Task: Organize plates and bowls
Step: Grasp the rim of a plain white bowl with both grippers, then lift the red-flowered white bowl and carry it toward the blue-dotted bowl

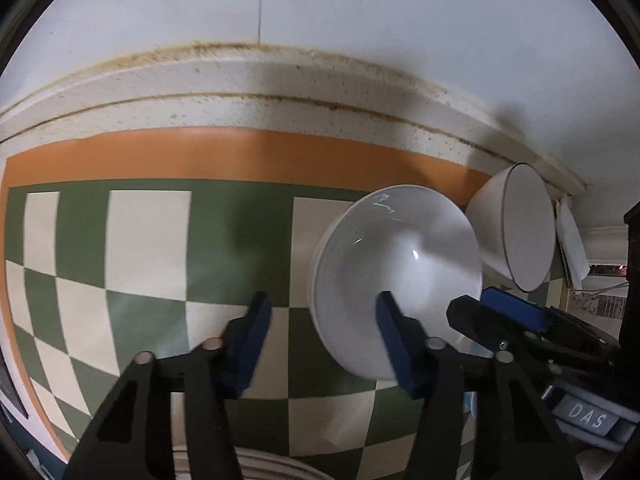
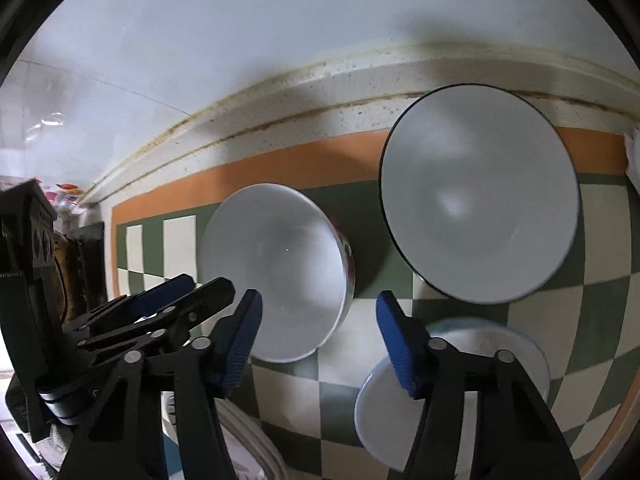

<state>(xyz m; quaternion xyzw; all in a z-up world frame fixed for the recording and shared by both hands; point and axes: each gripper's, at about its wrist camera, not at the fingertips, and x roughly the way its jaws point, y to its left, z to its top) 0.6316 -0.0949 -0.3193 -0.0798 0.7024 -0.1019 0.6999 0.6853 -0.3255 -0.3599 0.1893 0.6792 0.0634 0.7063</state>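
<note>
Only the right view shows a pale plate (image 2: 452,392); both tongs (image 1: 324,336) (image 2: 318,336) gape empty.

White bowls (image 2: 276,272), green-and-cream checked, orange-bordered mat (image 1: 152,240)

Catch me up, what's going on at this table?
Two hand-held grippers hover over a checkered tablecloth with crockery on it. Both the left gripper and the right gripper are open and empty. Ahead of them sit a white bowl, a dark-rimmed bowl and a pale blue dish.
</note>
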